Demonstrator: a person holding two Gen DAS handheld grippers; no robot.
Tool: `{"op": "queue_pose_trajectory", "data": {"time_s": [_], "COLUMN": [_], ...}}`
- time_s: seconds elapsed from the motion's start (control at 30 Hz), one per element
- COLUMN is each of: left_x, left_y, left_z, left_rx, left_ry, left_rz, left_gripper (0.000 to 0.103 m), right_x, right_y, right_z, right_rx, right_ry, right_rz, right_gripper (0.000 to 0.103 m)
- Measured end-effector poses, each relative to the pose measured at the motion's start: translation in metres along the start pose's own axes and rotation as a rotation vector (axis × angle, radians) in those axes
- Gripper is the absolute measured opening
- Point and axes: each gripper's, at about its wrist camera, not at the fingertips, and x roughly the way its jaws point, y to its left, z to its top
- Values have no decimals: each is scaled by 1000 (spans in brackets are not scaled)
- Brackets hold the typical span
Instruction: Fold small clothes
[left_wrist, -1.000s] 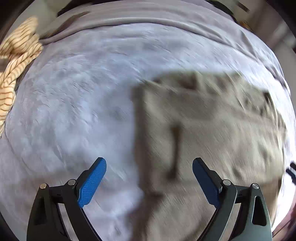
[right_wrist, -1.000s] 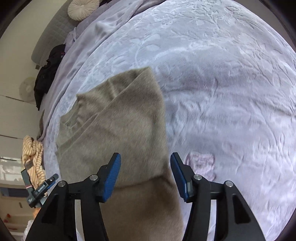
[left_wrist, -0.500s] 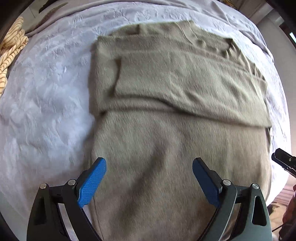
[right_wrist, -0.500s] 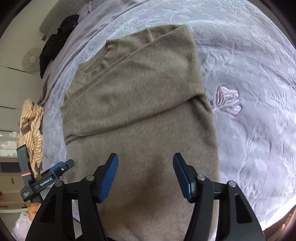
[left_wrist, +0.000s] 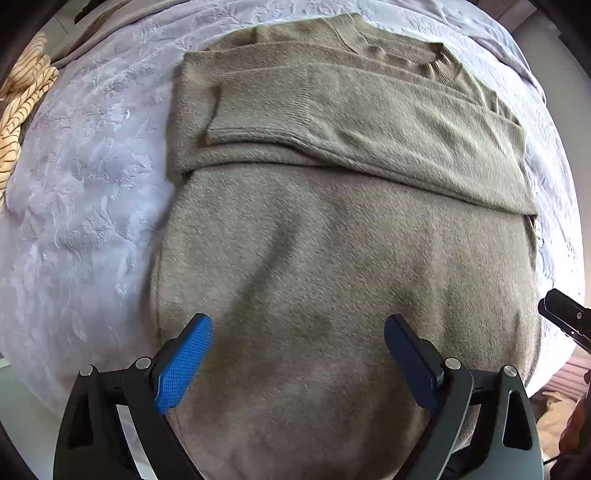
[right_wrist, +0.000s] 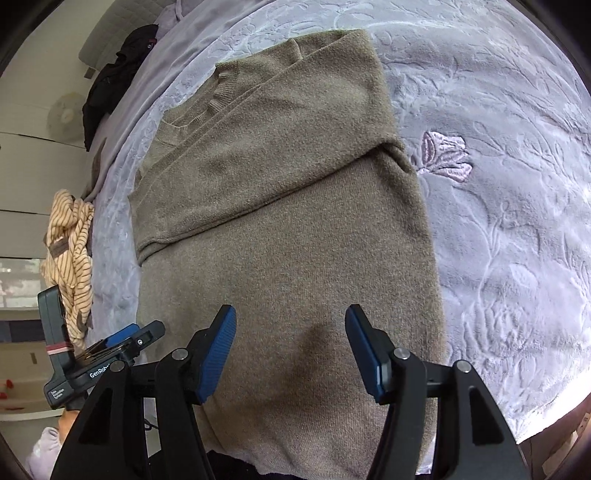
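Observation:
A taupe knit sweater (left_wrist: 332, 240) lies flat on the lavender bedspread (left_wrist: 85, 206), collar at the far end, both sleeves folded across the chest. It also shows in the right wrist view (right_wrist: 288, 221). My left gripper (left_wrist: 297, 354) is open and empty, hovering over the sweater's near hem, toward its left side. My right gripper (right_wrist: 290, 347) is open and empty over the hem, toward the right side. The left gripper body (right_wrist: 99, 354) shows at the lower left of the right wrist view.
A cream striped garment (left_wrist: 22, 99) lies bunched at the bed's left edge, also in the right wrist view (right_wrist: 72, 254). A dark garment (right_wrist: 114, 77) lies near the far pillow. An embroidered flower (right_wrist: 445, 157) marks the bedspread right of the sweater.
Both grippers pulled back toward the sweater's hem end, so the whole folded sweater came into view. Both stayed open and empty.

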Motion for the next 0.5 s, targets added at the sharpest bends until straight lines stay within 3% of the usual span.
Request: {"op": "queue_pose_trajectory", "data": {"time_s": [0.33,0.5], "left_x": [-17,-27], "left_y": [-68,-84], "left_z": [-13,-28], "left_rx": [-14,-52], "left_ry": [-7,-13], "left_rz": [13,-24], "left_gripper": [95,95], "right_x": [-12,-13], "right_y": [-17,-20], "right_z": [0,2], "right_rx": [-55,-110], "right_ry": [31,62], "right_rz": [37,47], "right_gripper": [65,65]}}
